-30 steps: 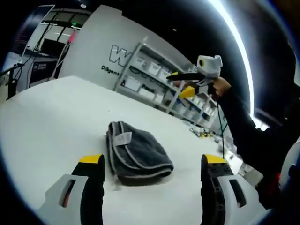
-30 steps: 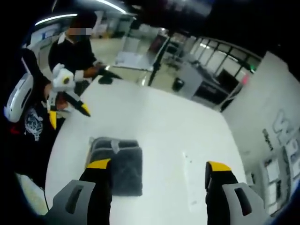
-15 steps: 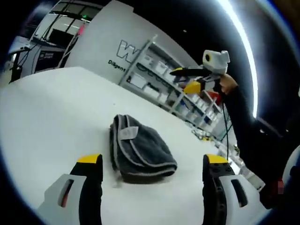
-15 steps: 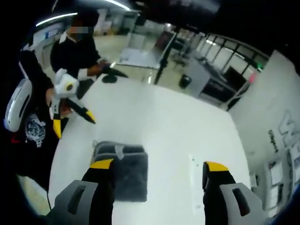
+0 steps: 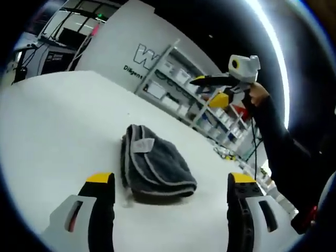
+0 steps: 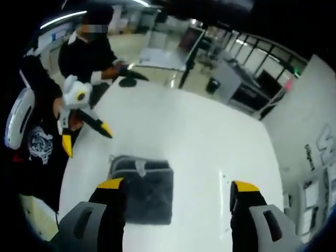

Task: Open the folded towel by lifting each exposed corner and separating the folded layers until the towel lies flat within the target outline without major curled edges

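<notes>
Left tongs [image 5: 167, 184]: jaws wide apart, holding nothing, low in the left gripper view with the towel lying between and beyond their yellow tips; also seen at centre left of the right gripper view, raised off the bench.
Right tongs [image 6: 177, 190]: jaws spread, empty, hovering above the bench; in the left gripper view they sit at upper right, held up in the air by a hand [image 5: 257, 94].
Towel [image 5: 155, 167]: dark grey, folded into a thick pad, lying on the white bench [image 5: 58, 121]; in the right gripper view it sits at lower left, partly behind the left jaw.
Handling, as I judge it: soft, light, limp; layers will sag and cling, so pinch one layer at an exposed corner or along the pale stitched hem.
Tag [image 5: 142, 145]: small pale label on the top fold; its print is too small to read.
Writing: wall sign [image 5: 140, 54] at upper centre shows a large "W" with smaller text beginning "Dilig", the rest hidden.
</notes>
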### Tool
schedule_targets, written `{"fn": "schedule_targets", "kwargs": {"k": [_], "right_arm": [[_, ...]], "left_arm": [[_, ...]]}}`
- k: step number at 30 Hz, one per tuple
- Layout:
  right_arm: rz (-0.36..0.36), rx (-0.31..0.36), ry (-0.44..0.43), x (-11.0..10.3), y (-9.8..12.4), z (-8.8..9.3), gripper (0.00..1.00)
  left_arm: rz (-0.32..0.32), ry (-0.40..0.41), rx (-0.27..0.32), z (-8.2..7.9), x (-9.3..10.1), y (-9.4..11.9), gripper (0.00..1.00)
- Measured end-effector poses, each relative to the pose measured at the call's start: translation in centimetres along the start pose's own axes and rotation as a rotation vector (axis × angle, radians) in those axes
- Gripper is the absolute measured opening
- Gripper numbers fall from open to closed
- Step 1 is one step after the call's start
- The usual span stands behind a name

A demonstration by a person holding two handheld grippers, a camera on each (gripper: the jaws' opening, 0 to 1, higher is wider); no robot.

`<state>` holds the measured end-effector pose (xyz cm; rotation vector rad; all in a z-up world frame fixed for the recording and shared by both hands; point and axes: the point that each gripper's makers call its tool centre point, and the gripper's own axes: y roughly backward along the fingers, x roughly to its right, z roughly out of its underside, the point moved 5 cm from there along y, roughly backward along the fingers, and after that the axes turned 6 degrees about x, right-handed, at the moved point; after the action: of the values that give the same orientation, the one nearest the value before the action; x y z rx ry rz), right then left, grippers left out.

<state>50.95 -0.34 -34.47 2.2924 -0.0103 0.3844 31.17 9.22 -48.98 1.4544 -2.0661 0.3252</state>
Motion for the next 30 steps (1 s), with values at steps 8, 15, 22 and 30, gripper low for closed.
{"fn": "schedule_targets", "kwargs": {"k": [8,15,22,30], "right_arm": [[-0.031,-0.006,-0.004,-0.3,-2.0,0.3,0.76],[-0.085,-0.039,-0.038,-0.3,-4.0,1.4,0.69],[-0.104,-0.033,-0.048,0.3,-5.3,1.0,0.67],[-0.125,-0.055,-0.059,0.5,-6.6,1.4,0.66]], "left_arm": [[-0.003,0.028,-0.007,0.6,-1.4,-0.7,0.82],[-0.01,0.045,-0.027,1.1,-3.1,-2.0,0.76],[0.014,0.055,-0.054,1.4,-3.2,-2.8,0.74],[0.024,0.073,-0.069,1.7,-3.4,-3.4,0.69]]}}
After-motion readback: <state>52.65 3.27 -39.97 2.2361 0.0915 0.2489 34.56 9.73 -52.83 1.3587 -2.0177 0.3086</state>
